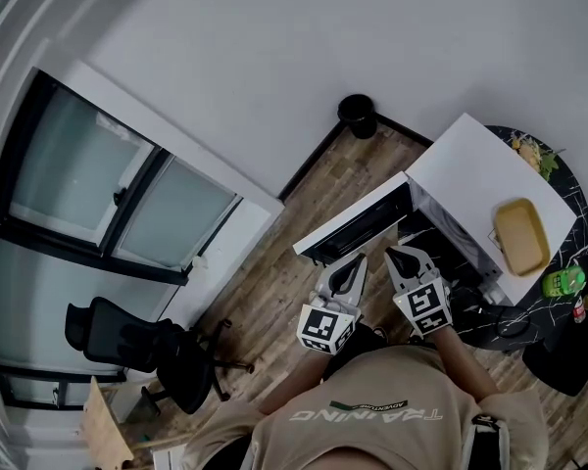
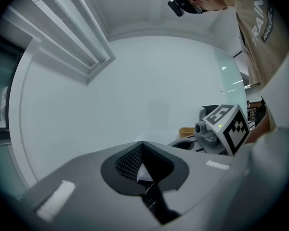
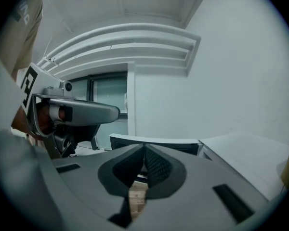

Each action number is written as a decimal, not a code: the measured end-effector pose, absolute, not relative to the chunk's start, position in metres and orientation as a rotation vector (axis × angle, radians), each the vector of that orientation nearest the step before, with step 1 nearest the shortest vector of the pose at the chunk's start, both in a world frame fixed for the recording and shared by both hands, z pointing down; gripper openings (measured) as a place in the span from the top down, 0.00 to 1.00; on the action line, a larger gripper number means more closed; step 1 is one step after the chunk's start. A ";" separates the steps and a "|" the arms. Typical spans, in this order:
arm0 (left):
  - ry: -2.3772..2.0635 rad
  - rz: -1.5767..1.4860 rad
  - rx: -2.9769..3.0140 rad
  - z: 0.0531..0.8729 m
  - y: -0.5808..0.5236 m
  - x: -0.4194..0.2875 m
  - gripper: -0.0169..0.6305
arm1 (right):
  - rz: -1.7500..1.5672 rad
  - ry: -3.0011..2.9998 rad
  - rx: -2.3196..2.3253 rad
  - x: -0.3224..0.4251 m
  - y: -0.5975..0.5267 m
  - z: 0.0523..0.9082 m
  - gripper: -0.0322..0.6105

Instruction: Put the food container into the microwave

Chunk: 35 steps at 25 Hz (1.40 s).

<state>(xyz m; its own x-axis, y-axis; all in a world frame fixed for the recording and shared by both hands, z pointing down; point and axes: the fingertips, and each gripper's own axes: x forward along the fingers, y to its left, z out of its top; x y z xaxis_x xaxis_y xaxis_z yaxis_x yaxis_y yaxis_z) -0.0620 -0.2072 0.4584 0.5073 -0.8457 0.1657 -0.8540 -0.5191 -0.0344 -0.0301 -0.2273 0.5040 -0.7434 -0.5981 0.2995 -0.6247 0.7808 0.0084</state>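
- Wood floor (image 1: 274, 282) runs from the white wall (image 1: 255, 57) to the microwave (image 1: 470, 164), with bare boards in front of its open door (image 1: 358, 225).
- That door stands swung out from the microwave's front, its long edge close to both grippers.
- Yellow food container (image 1: 521, 235) lies on the microwave's top, near the front edge.
- Left gripper (image 1: 353, 270) hovers just before the door, jaws pressed together, empty.
- Right gripper (image 1: 402, 260) hovers nearer the microwave's opening, jaws likewise pressed together, empty.

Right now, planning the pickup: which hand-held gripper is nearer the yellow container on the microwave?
Right. The right hand-held gripper is at the open front of the microwave; the left hand-held gripper is farther from the container, by the door.
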 end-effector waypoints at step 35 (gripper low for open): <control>-1.404 0.086 2.749 0.445 -0.230 -0.130 0.97 | 0.040 -2.566 1.154 -0.081 -0.235 0.465 0.93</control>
<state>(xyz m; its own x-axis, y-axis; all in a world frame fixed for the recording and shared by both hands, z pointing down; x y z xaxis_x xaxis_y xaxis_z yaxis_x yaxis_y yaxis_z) -0.1301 -0.2295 0.4446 0.5854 -0.8073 0.0742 -0.8103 -0.5855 0.0224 -0.0812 -0.2351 0.4648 -0.6194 -0.7234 0.3050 -0.7325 0.6723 0.1069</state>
